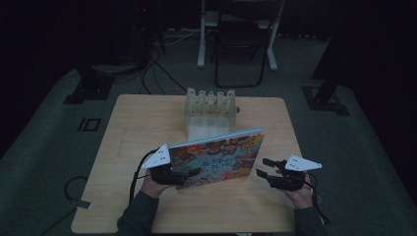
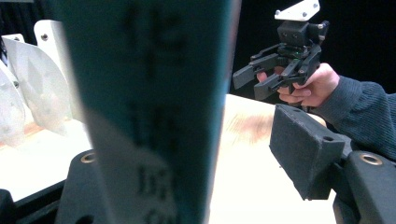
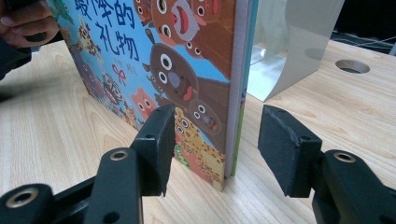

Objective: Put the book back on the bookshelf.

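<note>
A children's picture book [image 1: 221, 157] with cartoon animals on its cover stands on its lower edge on the wooden table [image 1: 137, 128], cover toward me. My left gripper [image 1: 189, 173] is at its left end. In the left gripper view the teal spine [image 2: 154, 93] sits between the jaws, with a gap to the right pad [image 2: 303, 154], so the gripper is open. My right gripper [image 1: 260, 167] is open at the book's right end. In the right gripper view its jaws straddle the book's edge [image 3: 233, 93] without touching it.
A translucent white slotted rack [image 1: 210, 110] stands behind the book at the table's far middle. A round hole [image 3: 352, 66] is cut in the tabletop. A folding chair [image 1: 241, 44] and cables are on the dark floor beyond.
</note>
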Tool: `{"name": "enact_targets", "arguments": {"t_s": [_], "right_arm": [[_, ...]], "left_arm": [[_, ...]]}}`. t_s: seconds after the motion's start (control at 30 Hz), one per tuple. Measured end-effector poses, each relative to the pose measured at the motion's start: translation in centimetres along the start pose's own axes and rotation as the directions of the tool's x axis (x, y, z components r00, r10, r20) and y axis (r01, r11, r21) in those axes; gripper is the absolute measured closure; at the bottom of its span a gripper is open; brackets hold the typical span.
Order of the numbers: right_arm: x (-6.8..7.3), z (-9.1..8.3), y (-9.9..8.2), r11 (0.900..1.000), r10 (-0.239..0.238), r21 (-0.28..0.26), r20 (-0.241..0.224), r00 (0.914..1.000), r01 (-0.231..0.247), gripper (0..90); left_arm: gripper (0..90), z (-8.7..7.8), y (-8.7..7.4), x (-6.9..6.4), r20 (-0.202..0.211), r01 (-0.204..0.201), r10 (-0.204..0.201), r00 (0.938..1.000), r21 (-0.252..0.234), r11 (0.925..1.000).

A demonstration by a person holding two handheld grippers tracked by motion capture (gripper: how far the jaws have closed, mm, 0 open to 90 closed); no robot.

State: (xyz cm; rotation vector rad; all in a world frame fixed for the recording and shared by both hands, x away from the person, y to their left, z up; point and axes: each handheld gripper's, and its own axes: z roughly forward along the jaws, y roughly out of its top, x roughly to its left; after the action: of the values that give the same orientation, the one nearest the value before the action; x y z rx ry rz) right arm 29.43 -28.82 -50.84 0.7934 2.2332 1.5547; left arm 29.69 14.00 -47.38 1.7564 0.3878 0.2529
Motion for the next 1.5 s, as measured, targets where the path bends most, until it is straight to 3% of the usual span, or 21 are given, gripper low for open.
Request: {"name": "enact_targets", "arguments": {"t_s": [0.1, 0.23, 0.53, 0.8, 0.97, 1.07, 1.5], "right_arm": [[0.0, 0.0, 0.0, 1.0, 0.0, 0.002, 0.001, 1.0, 0.0, 45.7], [-0.1, 0.0, -0.1, 1.0, 0.002, 0.002, 0.001, 1.0, -0.002, 45.7], [-0.2, -0.1, -0.3, 1.0, 0.009, 0.0, 0.003, 1.0, -0.009, 45.7], [-0.3, 0.0, -0.8, 0.9998, 0.016, 0.014, 0.005, 0.9999, -0.017, 45.8], [-0.3, 0.0, -1.2, 0.9994, 0.02, 0.029, 0.014, 0.9997, -0.021, 45.8], [-0.2, 0.0, -1.4, 0.9991, 0.012, 0.041, 0.015, 0.9998, -0.013, 45.8], [-0.3, -0.1, -2.3, 0.9975, 0.023, 0.066, 0.022, 0.9995, -0.025, 45.8]], "left_arm": [[35.1, 0.0, 0.0, 0.1, 0.002, 0.002, -0.002, 1.0, -0.002, 1.0], [43.4, 0.1, -0.1, 0.4, 0.015, 0.015, -0.015, 0.9998, -0.015, 0.9998], [56.4, 0.3, -0.1, 0.4, 0.012, 0.003, -0.002, 0.9999, -0.042, 0.9991], [60.8, 0.4, -0.3, 0.5, -0.004, -0.007, 0.006, 1.0, -0.072, 0.9974], [63.0, 0.6, -0.6, 0.7, -0.019, 0.007, -0.008, 0.9998, -0.077, 0.997], [64.6, 0.7, -0.8, 0.9, -0.009, 0.024, -0.025, 0.9996, -0.077, 0.9968], [66.7, 0.8, -1.2, 0.7, 0.008, 0.007, -0.007, 0.9999, -0.096, 0.9953]]}}
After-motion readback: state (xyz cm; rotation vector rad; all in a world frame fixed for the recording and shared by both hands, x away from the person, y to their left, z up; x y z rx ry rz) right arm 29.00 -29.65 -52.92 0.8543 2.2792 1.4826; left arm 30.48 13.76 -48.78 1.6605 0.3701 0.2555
